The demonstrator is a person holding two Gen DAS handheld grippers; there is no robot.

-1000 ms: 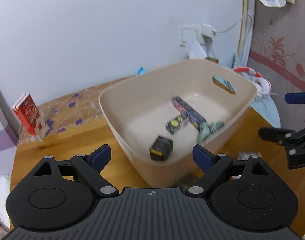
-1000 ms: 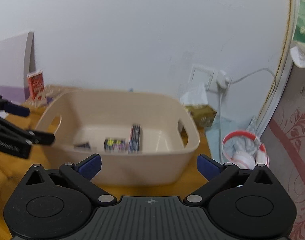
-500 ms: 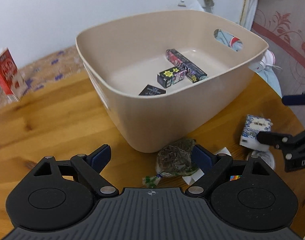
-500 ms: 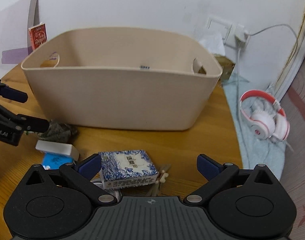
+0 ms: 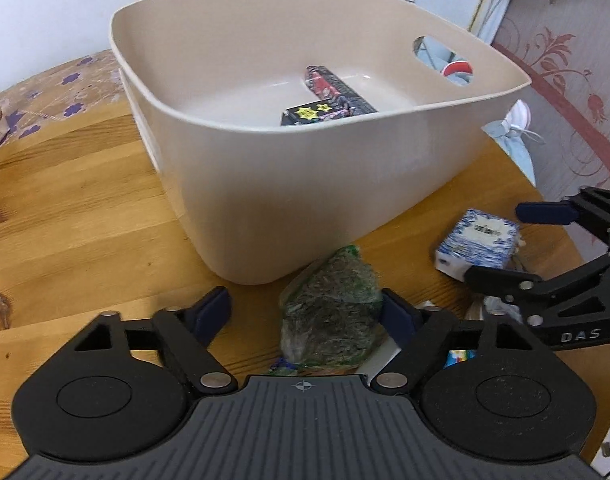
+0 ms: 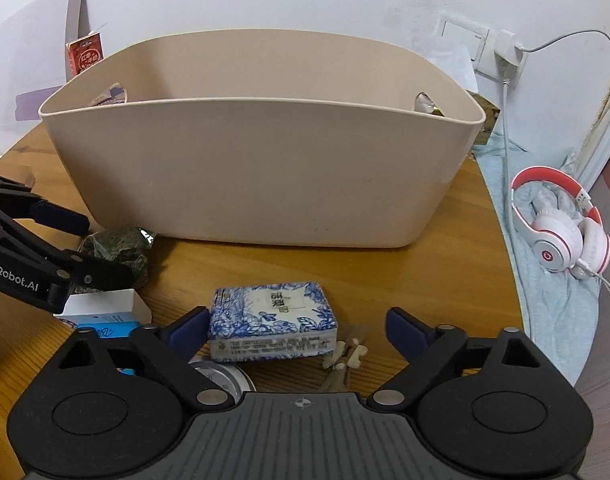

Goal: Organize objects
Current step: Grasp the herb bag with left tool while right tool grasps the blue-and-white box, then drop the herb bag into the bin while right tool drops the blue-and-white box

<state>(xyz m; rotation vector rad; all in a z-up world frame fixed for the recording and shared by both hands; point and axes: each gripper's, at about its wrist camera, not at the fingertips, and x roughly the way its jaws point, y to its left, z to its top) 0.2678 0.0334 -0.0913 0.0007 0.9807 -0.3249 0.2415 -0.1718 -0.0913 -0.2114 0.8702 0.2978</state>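
A beige plastic bin (image 5: 313,184) stands on the round wooden table (image 5: 73,216) and holds small dark boxes (image 5: 329,100). My left gripper (image 5: 305,312) is open and low over the table, with a green-grey packet (image 5: 333,312) between its fingers by the right pad. My right gripper (image 6: 301,328) is open around a blue-and-white patterned box (image 6: 273,320), which lies against the left finger. That box (image 5: 477,240) and the right gripper (image 5: 545,248) show at the right of the left wrist view. The packet (image 6: 117,248) and left gripper (image 6: 61,248) show at the left of the right wrist view.
A white-and-blue box (image 6: 105,312), a round tin (image 6: 221,376) and small wooden pieces (image 6: 345,356) lie near the right gripper. Red-and-white headphones (image 6: 561,232) rest on a blue cloth at the table's right. A red carton (image 6: 85,52) stands behind the bin.
Both grippers have come down from above the bin to the table in front of it. The packet now sits between the left fingers and the patterned box between the right fingers.
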